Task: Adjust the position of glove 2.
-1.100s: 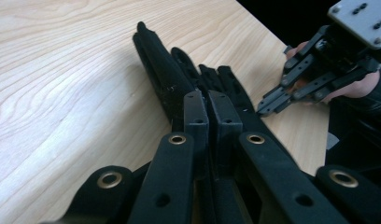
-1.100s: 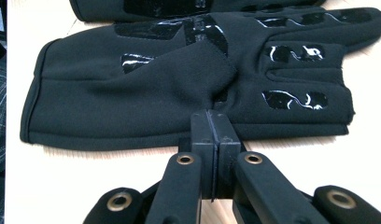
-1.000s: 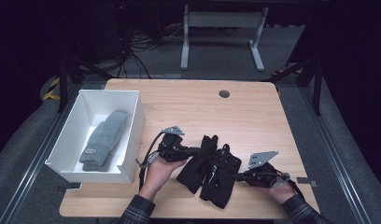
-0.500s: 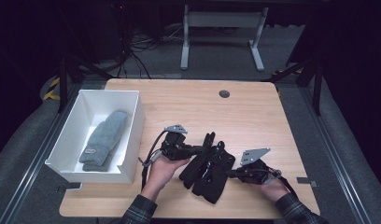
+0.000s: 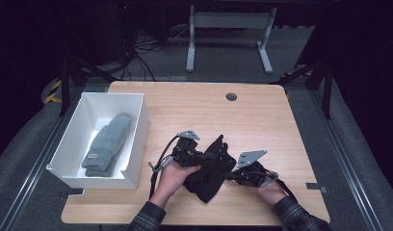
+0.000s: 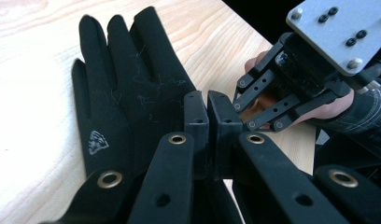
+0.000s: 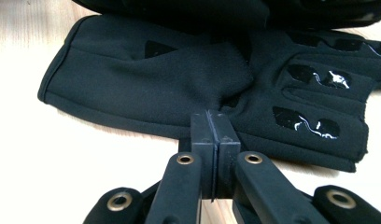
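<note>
A pair of black fabric gloves [image 5: 210, 168] lay in a loose heap on the light wooden table [image 5: 262, 120], to the right of the white rectangular box [image 5: 137, 144] and well apart from it. In that box rested a pair of grey knitted mittens [image 5: 107, 143].

The left tool [image 5: 211, 156] lay against the gloves' left side, its jaws closed together with almost no gap. In the left gripper view, the tool [image 6: 208, 112] sat over the edge of a glove spread flat, fingers pointing away, a small pale logo near its cuff; whether fabric was pinched between the jaws could not be told.

The right tool [image 5: 229, 175] met the gloves from the right, opposite the box. In the right gripper view its jaws [image 7: 215, 128] were pressed fully together, their tips at the bunched edge of a glove with glossy grip patches on its palm; a grip on the fabric could not be confirmed.
</note>
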{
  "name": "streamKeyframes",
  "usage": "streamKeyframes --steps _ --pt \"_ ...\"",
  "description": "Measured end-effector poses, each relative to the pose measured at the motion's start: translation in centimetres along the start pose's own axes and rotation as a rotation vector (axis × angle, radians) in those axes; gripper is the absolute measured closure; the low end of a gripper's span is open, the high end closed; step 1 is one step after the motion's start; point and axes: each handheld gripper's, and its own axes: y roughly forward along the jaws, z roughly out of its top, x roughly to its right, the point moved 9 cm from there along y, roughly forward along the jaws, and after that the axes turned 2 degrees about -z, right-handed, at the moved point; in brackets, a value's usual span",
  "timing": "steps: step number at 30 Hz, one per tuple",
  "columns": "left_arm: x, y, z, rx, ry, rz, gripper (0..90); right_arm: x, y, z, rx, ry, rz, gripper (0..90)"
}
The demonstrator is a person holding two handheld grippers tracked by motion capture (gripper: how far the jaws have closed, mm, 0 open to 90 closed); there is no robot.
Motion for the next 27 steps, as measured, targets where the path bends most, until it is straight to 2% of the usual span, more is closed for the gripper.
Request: streamKeyframes --steps 12,15,18,23,25,27 --pt "-0.2 1.3 -0.3 -0.021 -0.007 0.008 87.7 -0.2 1.0 0.9 0.006 -0.015 -0.002 90.0" --pt "-0.1 1.4 -0.5 -0.038 0.001 0.009 87.7 -0.1 1.2 1.1 0.008 -0.019 -0.006 90.0" --pt "-0.1 1.5 -0.5 -0.035 0.005 0.005 86.9 -0.1 1.2 1.1 0.009 -0.016 -0.010 90.0" --pt "0.1 1.3 -0.3 -0.012 0.003 -0.016 85.2 0.1 0.8 1.0 0.009 -0.021 -0.022 90.0" --pt "0.4 1.2 -0.2 -0.004 0.001 -0.054 84.6 0.4 0.3 0.9 0.017 -0.012 -0.031 90.0" --pt "0.8 1.2 -0.1 -0.002 0.010 -0.053 83.3 0.9 -0.5 0.8 0.030 -0.003 -0.050 90.0"
